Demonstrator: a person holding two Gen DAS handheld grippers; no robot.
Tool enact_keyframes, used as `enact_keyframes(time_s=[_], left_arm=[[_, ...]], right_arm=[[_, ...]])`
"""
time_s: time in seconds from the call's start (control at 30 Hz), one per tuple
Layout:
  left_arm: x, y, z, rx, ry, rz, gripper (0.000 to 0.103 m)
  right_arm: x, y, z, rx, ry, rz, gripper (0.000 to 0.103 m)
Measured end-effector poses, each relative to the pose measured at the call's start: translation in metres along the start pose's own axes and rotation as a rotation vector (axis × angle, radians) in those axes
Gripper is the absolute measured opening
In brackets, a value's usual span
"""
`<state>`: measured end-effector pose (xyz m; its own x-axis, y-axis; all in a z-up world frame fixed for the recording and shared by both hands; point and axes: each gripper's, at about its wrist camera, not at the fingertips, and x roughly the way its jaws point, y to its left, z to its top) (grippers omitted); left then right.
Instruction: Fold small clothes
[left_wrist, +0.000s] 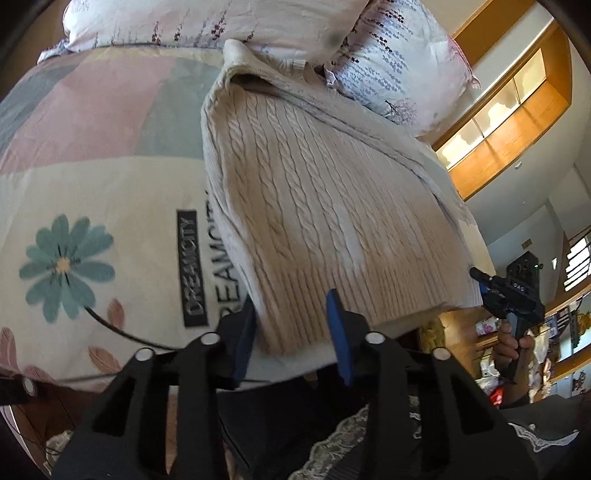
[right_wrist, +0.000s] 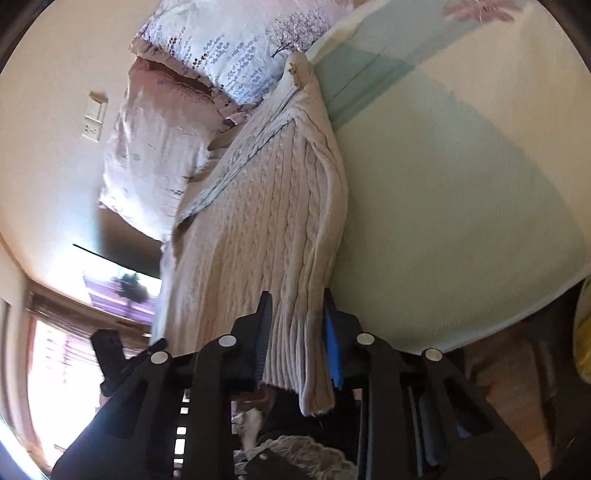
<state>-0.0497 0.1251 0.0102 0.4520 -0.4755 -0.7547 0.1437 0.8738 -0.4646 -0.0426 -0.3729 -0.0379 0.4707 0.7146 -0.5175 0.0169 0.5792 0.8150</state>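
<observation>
A cream cable-knit sweater (left_wrist: 306, 192) lies lengthwise on the bed, its ribbed hem hanging toward me over the bed edge. My left gripper (left_wrist: 291, 314) is open with its blue-padded fingers on either side of the hem's left corner. In the right wrist view the same sweater (right_wrist: 266, 221) runs away from me, and my right gripper (right_wrist: 297, 314) is open around the hem's other corner, fabric between the fingers. The right gripper also shows in the left wrist view (left_wrist: 509, 295), held in a hand at the hem's right end.
The bed has a pastel patchwork cover (left_wrist: 92, 184) with a flower and "DREAMCITY" print. Floral pillows (left_wrist: 258, 26) sit at the far end beyond the sweater's collar. Wooden shelves (left_wrist: 509, 122) are at the right. A wall switch plate (right_wrist: 94, 118) and a bright window (right_wrist: 66, 350) are at the left.
</observation>
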Motion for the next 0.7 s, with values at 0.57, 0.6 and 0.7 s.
enact_keyframes(time_s=[0.57, 0.6, 0.7], left_arm=[[-0.022, 0.007, 0.127, -0.023, -0.226, -0.099, 0.004], [-0.021, 0.009, 0.15, -0.026, -0.253, -0.087, 0.004], [-0.001, 0.011, 0.226, -0.037, -0.318, -0.02, 0.005]], right_arm=[[0.004, 0.09, 0.112, -0.173, -0.163, 0.265, 0.008], [0.013, 0.1, 0.139, -0.18, -0.2, 0.279, 0.008], [0.046, 0.11, 0.204, -0.128, -0.284, 0.289, 0.008]])
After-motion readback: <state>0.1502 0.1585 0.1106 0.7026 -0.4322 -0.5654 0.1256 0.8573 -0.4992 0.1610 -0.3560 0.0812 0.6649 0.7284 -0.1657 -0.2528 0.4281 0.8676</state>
